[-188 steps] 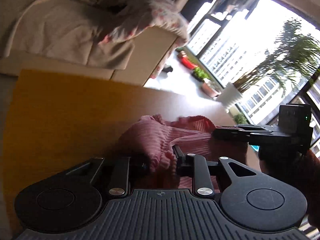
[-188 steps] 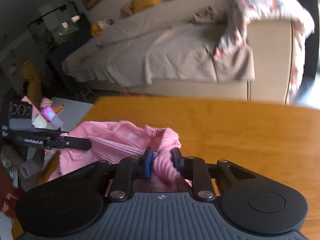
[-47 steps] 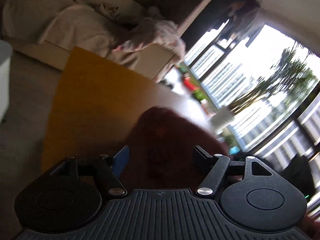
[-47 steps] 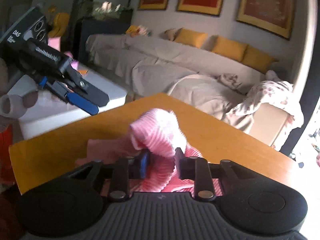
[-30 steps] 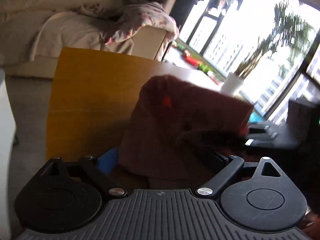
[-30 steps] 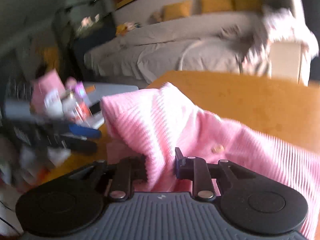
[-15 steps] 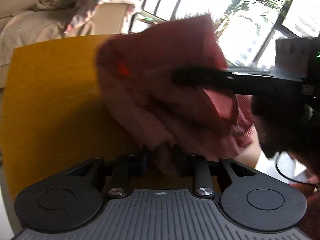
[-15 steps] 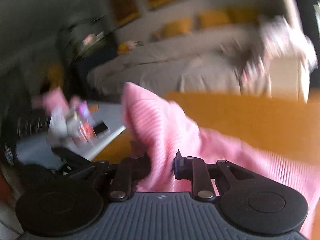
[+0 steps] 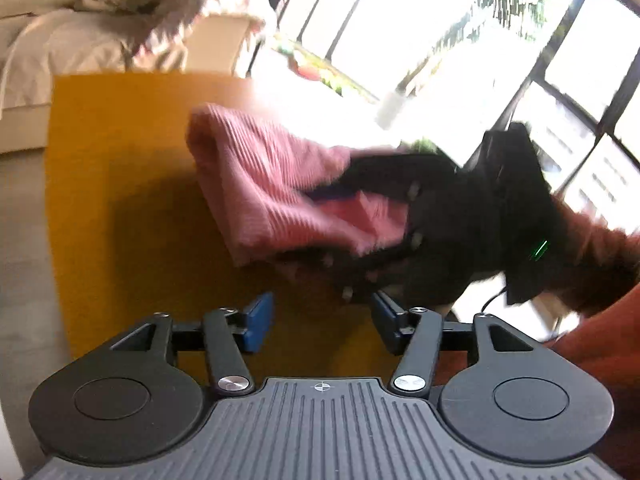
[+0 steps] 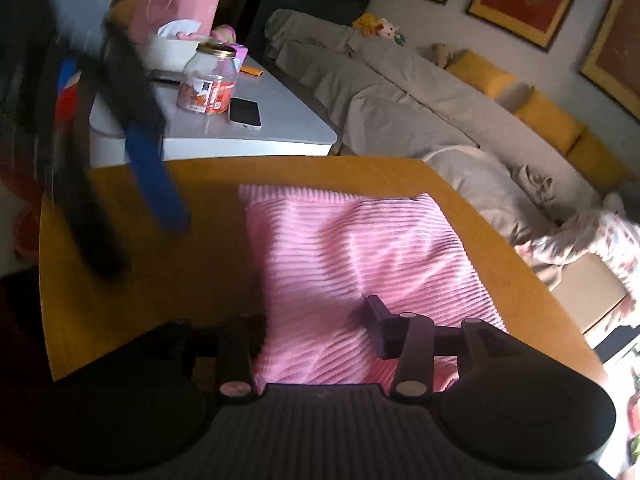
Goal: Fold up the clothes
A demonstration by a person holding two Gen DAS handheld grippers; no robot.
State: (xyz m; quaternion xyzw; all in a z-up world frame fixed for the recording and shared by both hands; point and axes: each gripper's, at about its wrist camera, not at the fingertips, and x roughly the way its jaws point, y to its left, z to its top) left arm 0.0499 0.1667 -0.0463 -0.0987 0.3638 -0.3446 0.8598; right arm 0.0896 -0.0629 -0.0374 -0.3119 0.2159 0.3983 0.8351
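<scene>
A pink ribbed garment [image 10: 340, 248] lies folded in a rough rectangle on the orange wooden table [image 10: 192, 248]. My right gripper [image 10: 314, 326] stands open low over its near edge, fingers wide apart, with the cloth lying under and between them but not clamped. In the left wrist view the garment [image 9: 272, 192] sits ahead of my left gripper [image 9: 322, 318], which is open with nothing between its blue pads and hangs clear of the cloth over bare table [image 9: 120, 200]. One blurred blue pad [image 10: 156, 176] of the left gripper shows at the left of the right wrist view.
A white low table [image 10: 288, 128] beyond the far edge holds a jar [image 10: 208, 80], a phone [image 10: 245, 113] and a pink bag. A covered sofa [image 10: 400, 96] runs behind. Bright windows with plants fill the left wrist view's right. A red sleeve [image 9: 592, 248] follows the right gripper.
Both grippers were shut on the lifted garment half a second ago. Now both are open, the garment lies folded flat on the table, and the left gripper has drawn back from it.
</scene>
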